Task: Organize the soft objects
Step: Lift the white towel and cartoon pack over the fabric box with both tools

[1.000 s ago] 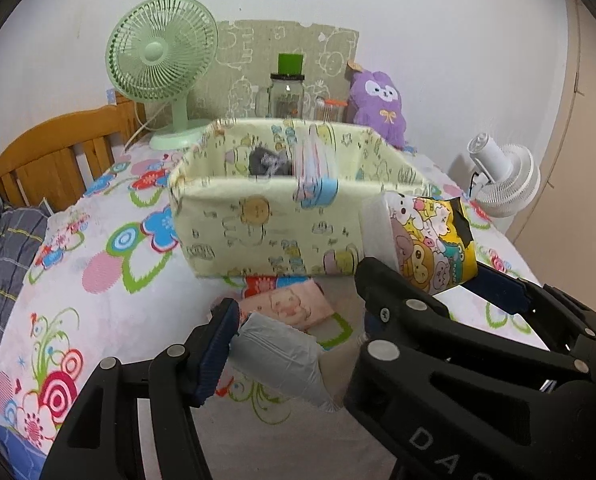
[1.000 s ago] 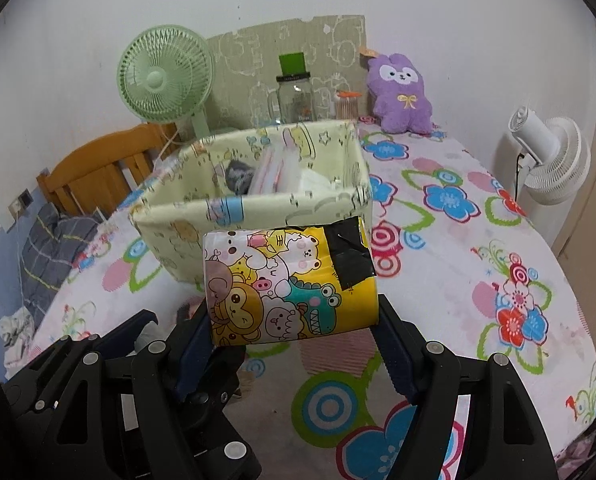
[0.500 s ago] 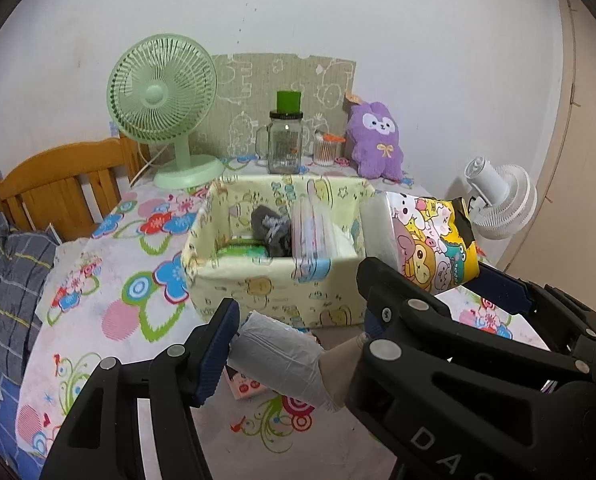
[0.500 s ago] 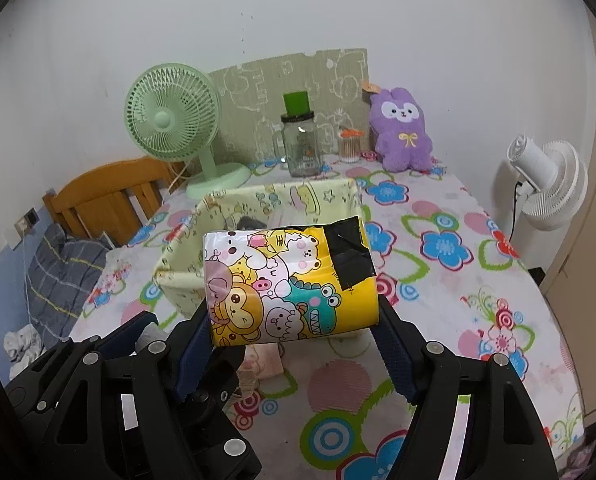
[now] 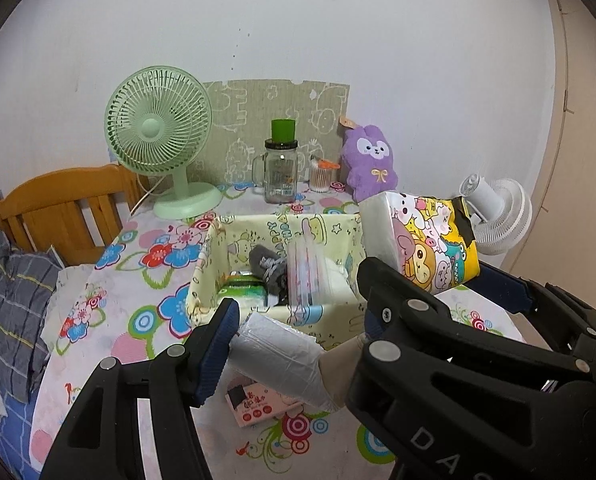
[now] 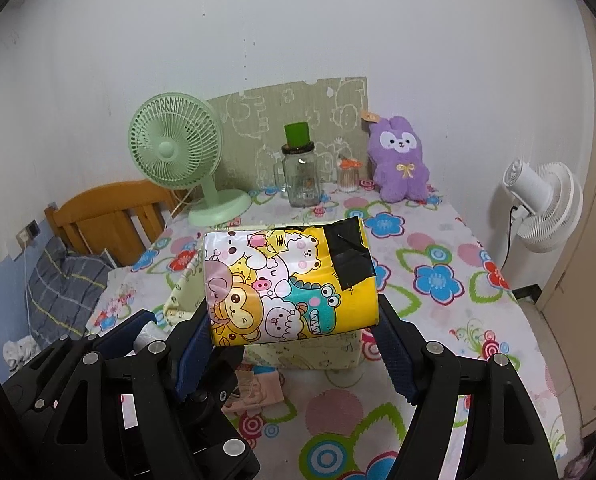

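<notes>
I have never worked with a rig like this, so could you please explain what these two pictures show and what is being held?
No robot arm here: a person holds a two-finger gripper in each hand, with a fisheye camera on each looking along its fingers. One picture is from the left gripper, shut on a white plastic-wrapped roll. The other is from the right gripper, shut on a yellow cartoon-printed tissue pack. Beyond them is a table with a flowered cloth bearing a pale yellow fabric bin of soft items, a small pink packet, a green fan, a glass jar and a purple plush toy.
</notes>
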A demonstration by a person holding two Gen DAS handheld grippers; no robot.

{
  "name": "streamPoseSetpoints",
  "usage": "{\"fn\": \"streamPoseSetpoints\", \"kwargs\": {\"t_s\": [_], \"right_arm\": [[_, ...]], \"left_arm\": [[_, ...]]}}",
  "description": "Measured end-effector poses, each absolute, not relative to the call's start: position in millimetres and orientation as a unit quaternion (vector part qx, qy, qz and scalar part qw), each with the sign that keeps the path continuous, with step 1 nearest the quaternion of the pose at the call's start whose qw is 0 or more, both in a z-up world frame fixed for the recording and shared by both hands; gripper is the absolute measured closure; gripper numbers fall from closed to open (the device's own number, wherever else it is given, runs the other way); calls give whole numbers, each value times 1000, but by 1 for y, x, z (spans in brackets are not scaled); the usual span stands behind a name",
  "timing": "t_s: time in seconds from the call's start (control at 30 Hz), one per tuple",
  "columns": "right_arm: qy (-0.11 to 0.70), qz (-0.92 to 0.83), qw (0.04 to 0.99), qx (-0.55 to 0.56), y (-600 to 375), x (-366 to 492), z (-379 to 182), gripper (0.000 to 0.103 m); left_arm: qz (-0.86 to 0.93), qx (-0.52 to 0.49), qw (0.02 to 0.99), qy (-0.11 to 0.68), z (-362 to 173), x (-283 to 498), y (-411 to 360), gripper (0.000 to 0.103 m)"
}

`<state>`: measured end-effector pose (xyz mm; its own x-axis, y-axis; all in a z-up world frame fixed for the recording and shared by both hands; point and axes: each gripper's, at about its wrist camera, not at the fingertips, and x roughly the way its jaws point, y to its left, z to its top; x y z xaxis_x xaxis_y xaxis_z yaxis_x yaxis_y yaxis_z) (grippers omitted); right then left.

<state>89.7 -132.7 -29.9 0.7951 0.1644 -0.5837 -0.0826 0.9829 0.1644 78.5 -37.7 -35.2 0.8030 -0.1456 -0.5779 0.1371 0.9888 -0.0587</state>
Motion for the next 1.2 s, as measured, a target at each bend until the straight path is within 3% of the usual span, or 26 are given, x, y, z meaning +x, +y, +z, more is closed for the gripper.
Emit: {"fn": "streamPoseSetpoints", "kwargs": {"t_s": [1.2], "right_arm": [[317, 66, 943, 72, -130, 187, -42, 26]], "left_arm": [[-73, -10, 948, 309, -42, 174, -33, 35]]}}
